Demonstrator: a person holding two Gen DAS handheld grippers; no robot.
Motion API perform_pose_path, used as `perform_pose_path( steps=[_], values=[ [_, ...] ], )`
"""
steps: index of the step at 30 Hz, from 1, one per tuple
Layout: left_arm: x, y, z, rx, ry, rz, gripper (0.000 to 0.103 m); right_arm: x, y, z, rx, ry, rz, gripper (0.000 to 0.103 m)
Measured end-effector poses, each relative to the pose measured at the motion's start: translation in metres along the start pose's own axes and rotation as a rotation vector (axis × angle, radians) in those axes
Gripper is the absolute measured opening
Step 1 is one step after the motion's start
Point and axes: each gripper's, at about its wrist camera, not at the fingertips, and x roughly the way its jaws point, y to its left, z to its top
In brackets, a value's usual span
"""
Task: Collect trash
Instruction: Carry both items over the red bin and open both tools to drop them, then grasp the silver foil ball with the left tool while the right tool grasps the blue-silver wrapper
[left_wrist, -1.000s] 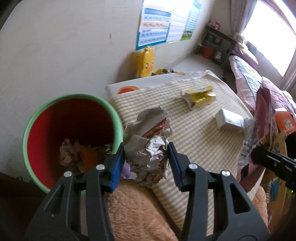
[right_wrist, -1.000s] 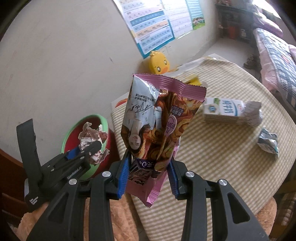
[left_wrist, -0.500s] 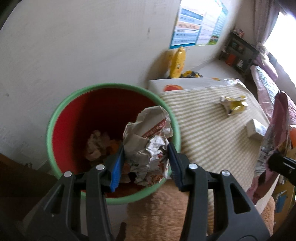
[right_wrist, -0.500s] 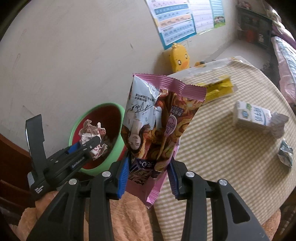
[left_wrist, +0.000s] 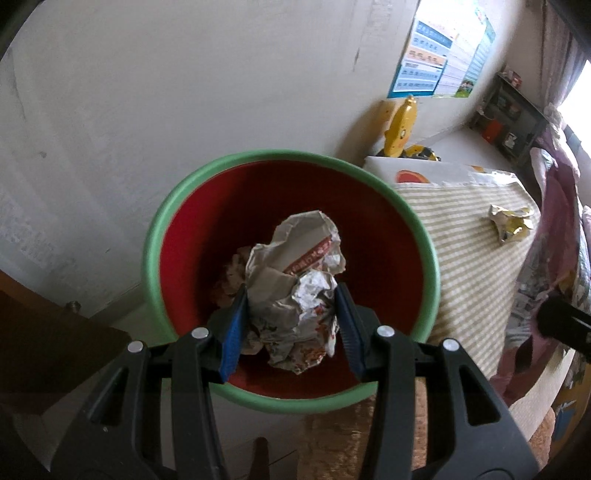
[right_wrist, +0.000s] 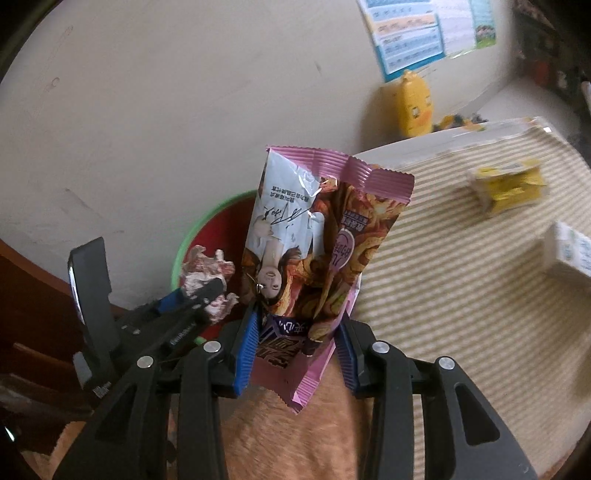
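The left gripper (left_wrist: 291, 314) is closed partway on a crumpled wrapper (left_wrist: 295, 291), blue pads pressing its two sides. The wrapper hangs over the mouth of the bin (left_wrist: 166, 236), a red pail with a green rim, with other crumpled scraps lying at its bottom. The right gripper (right_wrist: 295, 332) is likewise closed partway on a pink snack bag (right_wrist: 321, 240), clamped near its lower end so the bag stands upright above the jaws. In the right wrist view the bin sits at about 10 o'clock of the bag, mostly behind it, and the left gripper shows at 9 o'clock.

Risks, as judged: the wrapper looks well centred, so release should drop it in. The snack bag is not yet over the opening; let go here, it would likely land on the tan plush surface (right_wrist: 295, 435) below or on the cloth. The bag is tall and light, and could catch the near rim and tip outward. The two grippers work close together, so a collision above the bin is possible.

Surface and room: a table with a striped tan cloth (right_wrist: 461, 314) stands at 3 o'clock of the bin. A yellow packet (right_wrist: 509, 184) and a white carton (right_wrist: 569, 254) remain on it, well apart from the bin. A yellow duck toy (right_wrist: 413, 107) stands by the wall under a poster (right_wrist: 424, 33).
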Motion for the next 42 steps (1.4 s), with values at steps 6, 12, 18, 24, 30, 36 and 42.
perform_pose_path(
  steps=[6, 12, 18, 24, 30, 36, 42],
  values=[
    [0.003, 0.015, 0.001, -0.036, 0.009, 0.016, 0.044, 0.017, 0.019, 0.020, -0.041, -0.002, 0.027, 0.038],
    [0.002, 0.026, 0.003, -0.073, 0.005, 0.030, 0.064, 0.033, 0.036, 0.037, -0.076, 0.002, 0.038, 0.051],
    [-0.004, 0.032, 0.004, -0.103, -0.021, 0.036, 0.079, 0.035, 0.044, 0.040, -0.111, -0.021, 0.032, 0.066],
    [-0.006, 0.031, 0.005, -0.107, -0.017, 0.038, 0.080, 0.014, 0.024, 0.027, -0.086, -0.053, 0.002, 0.071],
    [-0.007, 0.021, 0.004, -0.083, -0.009, 0.027, 0.080, -0.028, -0.076, 0.000, 0.064, -0.096, -0.191, 0.072],
    [-0.009, -0.010, 0.003, 0.000, 0.000, 0.000, 0.080, -0.091, -0.209, -0.043, 0.279, -0.128, -0.510, 0.072],
    [-0.013, -0.059, -0.002, 0.099, 0.013, -0.050, 0.080, -0.124, -0.308, -0.084, 0.464, -0.086, -0.632, 0.072]
  ],
)
